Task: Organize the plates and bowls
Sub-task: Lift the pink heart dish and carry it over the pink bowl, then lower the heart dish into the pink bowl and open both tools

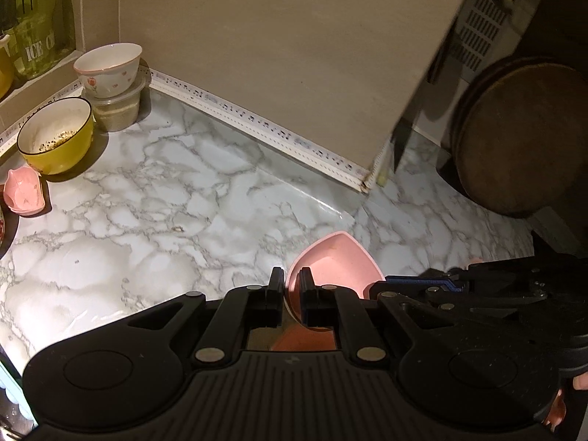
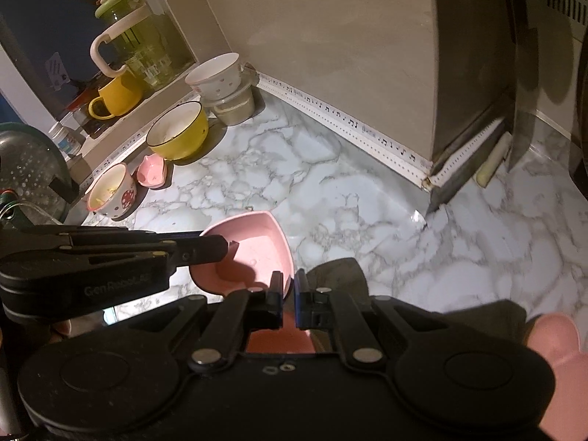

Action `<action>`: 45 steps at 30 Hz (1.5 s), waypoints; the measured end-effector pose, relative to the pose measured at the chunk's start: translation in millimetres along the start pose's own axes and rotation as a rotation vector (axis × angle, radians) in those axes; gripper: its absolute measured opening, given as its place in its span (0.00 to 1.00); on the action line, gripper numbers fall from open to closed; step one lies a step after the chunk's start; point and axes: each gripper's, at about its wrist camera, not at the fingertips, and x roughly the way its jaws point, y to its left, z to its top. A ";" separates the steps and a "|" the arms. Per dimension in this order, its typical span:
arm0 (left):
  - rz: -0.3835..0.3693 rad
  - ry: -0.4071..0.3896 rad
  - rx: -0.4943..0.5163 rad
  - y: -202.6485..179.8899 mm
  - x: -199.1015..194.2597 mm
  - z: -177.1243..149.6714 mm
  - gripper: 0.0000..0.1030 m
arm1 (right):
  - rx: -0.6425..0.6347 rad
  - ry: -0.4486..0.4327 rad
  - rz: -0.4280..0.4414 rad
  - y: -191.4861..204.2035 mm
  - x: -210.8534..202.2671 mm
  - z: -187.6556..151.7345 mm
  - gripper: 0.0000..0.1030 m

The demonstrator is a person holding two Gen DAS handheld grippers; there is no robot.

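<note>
A pink triangular dish point(image 1: 336, 261) hangs just above the marble counter point(image 1: 147, 220), held by both grippers. My left gripper point(image 1: 292, 288) is shut on its near rim. My right gripper point(image 2: 289, 288) is shut on the dish's point(image 2: 257, 246) right rim, and the left gripper point(image 2: 217, 248) reaches in from the left in that view. My right gripper point(image 1: 422, 283) shows at the dish's right in the left wrist view. At the back left stand a yellow bowl point(image 1: 55, 136), a white tulip bowl point(image 1: 108, 68) on a lidded tub, and a small pink dish point(image 1: 24, 191).
A mushroom-patterned bowl point(image 2: 110, 191) sits by the small pink dish point(image 2: 151, 171). A yellow mug point(image 2: 115, 95) and a glass jar point(image 2: 125, 33) stand on the sill. A beige wall block point(image 1: 275, 55) juts out, with knives point(image 2: 522, 117) and a round board point(image 1: 522, 139) at the right.
</note>
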 end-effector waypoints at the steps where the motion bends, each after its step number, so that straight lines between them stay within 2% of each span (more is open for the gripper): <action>1: -0.001 0.003 0.004 -1.4 -1.2 -3.1 0.08 | 0.001 0.001 -0.002 0.8 -1.8 -2.9 0.04; 10: -0.019 0.050 0.015 -5.7 -4.0 -29.7 0.08 | 0.023 0.025 0.004 1.2 -12.6 -27.5 0.04; 18: -0.006 0.100 0.045 -9.5 7.0 -46.1 0.08 | 0.024 0.071 -0.008 -0.4 -2.1 -45.0 0.04; 30: 0.015 0.164 0.096 -12.5 23.0 -57.7 0.08 | -0.004 0.093 -0.018 -0.6 4.3 -53.0 0.04; 39: 0.037 0.189 0.125 -18.4 30.3 -58.2 0.08 | -0.009 0.099 -0.006 0.9 6.9 -47.5 0.16; 45: 0.044 0.203 0.130 -19.5 34.2 -57.7 0.08 | -0.013 0.108 -0.006 1.8 6.6 -45.3 0.18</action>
